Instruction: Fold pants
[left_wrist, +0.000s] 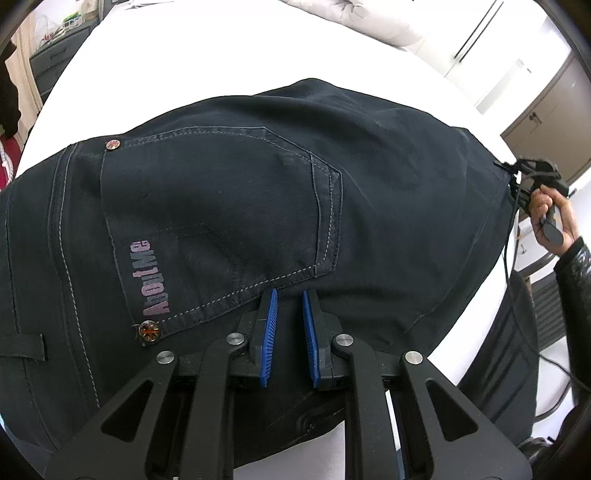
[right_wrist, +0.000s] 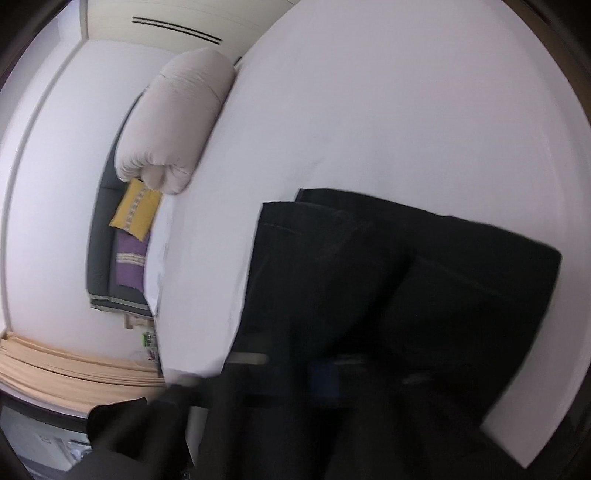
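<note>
"AboutMe" print (left_wrist: 156, 277) on pants pocket (left_wrist: 221, 218)

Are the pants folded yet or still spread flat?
Folded. The right wrist view shows the dark pants doubled in stacked layers on the white bed, hem edges overlapping.

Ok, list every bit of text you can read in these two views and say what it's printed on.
"AboutMe": pinkish letters running sideways along the back pocket of the dark pants, left wrist view.
The two rivets at the pocket corners carry a flag-like emblem, no letters that can be read.
Right wrist view: blurred, no text readable there.
</note>
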